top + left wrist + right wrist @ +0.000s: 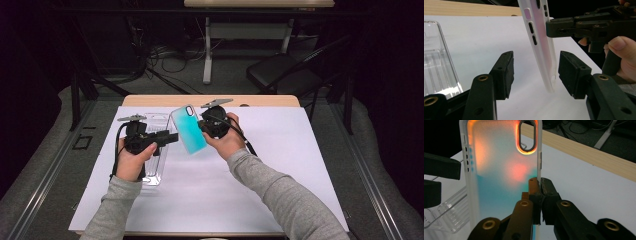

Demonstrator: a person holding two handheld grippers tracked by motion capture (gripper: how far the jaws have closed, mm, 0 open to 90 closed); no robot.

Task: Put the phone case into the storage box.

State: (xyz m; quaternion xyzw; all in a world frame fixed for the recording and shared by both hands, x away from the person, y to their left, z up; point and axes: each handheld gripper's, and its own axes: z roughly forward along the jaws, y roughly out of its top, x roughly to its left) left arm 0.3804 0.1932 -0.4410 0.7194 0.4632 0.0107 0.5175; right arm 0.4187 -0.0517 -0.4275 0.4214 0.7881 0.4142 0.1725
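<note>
Right claw (539,192) pinches my phone case (504,172) by its edge, centre frame above the counter (280,150); left claw (535,75) gapes wide around its lower end, not touching.

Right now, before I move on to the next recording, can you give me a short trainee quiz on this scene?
1. True or false: the right gripper is shut on the phone case.
2. The left gripper has its jaws: A) clamped on the case, B) open on either side of the case's lower edge, C) on the clear tray.
3. What covers the table?

Key: 1 true; 2 B; 3 a white sheet.
</note>
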